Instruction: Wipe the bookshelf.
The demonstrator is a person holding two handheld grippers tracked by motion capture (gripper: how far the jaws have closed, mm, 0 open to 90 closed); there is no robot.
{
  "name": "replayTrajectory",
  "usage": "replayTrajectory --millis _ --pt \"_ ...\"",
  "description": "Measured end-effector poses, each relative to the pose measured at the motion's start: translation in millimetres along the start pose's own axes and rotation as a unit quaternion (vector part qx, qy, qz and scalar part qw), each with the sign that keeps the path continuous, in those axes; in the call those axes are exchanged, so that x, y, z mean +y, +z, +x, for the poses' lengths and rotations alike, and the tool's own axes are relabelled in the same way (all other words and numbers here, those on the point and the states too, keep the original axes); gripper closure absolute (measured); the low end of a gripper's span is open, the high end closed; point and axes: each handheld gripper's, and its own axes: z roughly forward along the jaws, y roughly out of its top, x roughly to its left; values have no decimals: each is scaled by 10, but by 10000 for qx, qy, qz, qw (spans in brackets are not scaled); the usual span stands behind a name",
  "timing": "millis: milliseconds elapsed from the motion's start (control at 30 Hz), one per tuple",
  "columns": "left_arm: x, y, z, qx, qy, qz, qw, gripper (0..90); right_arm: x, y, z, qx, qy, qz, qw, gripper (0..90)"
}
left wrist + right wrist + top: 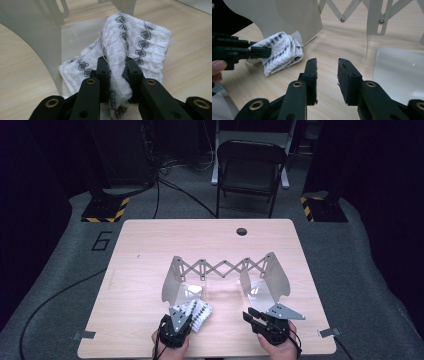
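Observation:
A white cloth with a dark diamond pattern (200, 312) lies crumpled on the wooden table (150, 250) by the left panel of a grey metal scissor rack (220, 268). My left gripper (116, 62) is shut on a raised fold of the cloth (142, 40), its pads pinching the ridge from both sides. In the high view the left gripper (184, 319) sits at the table's front. My right gripper (327, 62) stands open above bare wood with nothing between its jaws. The cloth (279, 50) and the left gripper (262, 52) lie to its left.
The rack's left panel (37, 32) rises close beside the cloth. A shiny flat plate (397, 72) lies on the table right of my right gripper (254, 315). A folding chair (250, 165) stands beyond the table. A round hole (242, 231) marks the far edge.

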Motion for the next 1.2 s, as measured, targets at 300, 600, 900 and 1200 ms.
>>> replayTrajectory --millis 300,600,900,1200 --pt "127 206 62 271 30 98 9996 770 27 -225 -109 -233 -52 -146 9996 641" --pt "82 252 181 490 90 145 9987 769 -7 -418 -243 -447 -19 -201 9988 617" --pt "89 241 340 550 -111 90 9984 768 -81 -497 -396 -1363 81 -117 9906 575" --pt "102 243 429 559 -165 111 9982 767 8 -409 -589 -2073 32 -288 9779 465"
